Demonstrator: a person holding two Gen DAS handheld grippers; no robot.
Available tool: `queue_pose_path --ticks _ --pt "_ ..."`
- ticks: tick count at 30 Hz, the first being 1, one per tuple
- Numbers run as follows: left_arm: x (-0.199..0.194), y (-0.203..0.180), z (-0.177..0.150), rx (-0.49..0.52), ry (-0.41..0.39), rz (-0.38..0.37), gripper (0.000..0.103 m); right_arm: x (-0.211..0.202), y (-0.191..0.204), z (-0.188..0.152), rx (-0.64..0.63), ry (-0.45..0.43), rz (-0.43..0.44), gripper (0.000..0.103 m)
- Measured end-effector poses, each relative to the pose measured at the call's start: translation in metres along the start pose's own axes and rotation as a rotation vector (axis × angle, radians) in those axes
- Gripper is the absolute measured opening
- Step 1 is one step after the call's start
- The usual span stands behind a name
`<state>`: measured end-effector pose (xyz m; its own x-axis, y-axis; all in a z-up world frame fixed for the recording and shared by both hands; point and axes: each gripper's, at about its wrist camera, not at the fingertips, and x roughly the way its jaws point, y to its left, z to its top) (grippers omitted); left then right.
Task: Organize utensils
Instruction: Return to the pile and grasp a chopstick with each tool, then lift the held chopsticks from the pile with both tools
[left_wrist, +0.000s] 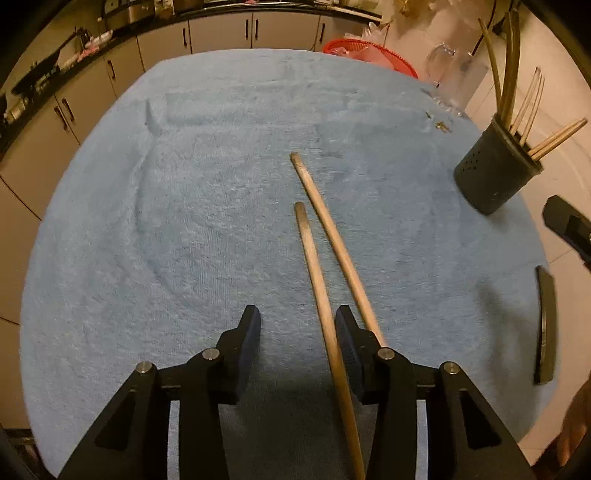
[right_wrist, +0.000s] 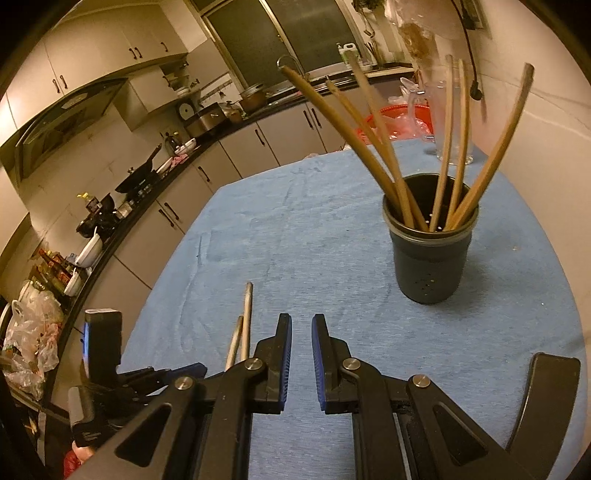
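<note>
**Kid:** Where are the sticks?

**Helper:** Two wooden chopsticks (left_wrist: 328, 266) lie side by side on the blue cloth (left_wrist: 184, 221) over the tabletop. More sticks stand in the dark cup (right_wrist: 430, 251) near the far right edge.

**Kid:** Is the left gripper (left_wrist: 297, 328) holding one?

**Helper:** No. Its jaws are apart. One stick lies between them, close to the right jaw, but not pinched.

**Kid:** And the right gripper (right_wrist: 301, 332)?

**Helper:** Nearly closed, with nothing in it.
</note>
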<state>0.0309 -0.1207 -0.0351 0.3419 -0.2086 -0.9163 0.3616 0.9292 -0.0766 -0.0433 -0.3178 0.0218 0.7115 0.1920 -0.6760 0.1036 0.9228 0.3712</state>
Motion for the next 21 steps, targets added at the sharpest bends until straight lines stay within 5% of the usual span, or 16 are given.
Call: queue_pose_path --ticks 6,9,15,21 --pt "0.016 -0.001 0.031 -0.007 -0.026 0.112 0.04 0.01 0.006 0.002 -0.011 0.027 0.007 0.013" --pt "0.021 0.018 0.045 -0.07 -0.022 0.137 0.011 0.015 0.018 0.004 -0.044 0.049 0.01 0.013" --pt "0.013 0.056 0.04 -0.143 0.003 0.078 0.008 0.045 0.041 0.016 -0.086 0.151 0.035 0.013" --pt "0.008 0.074 0.027 -0.15 0.004 0.009 0.008 0.118 0.073 0.031 -0.134 0.34 0.064 0.017"
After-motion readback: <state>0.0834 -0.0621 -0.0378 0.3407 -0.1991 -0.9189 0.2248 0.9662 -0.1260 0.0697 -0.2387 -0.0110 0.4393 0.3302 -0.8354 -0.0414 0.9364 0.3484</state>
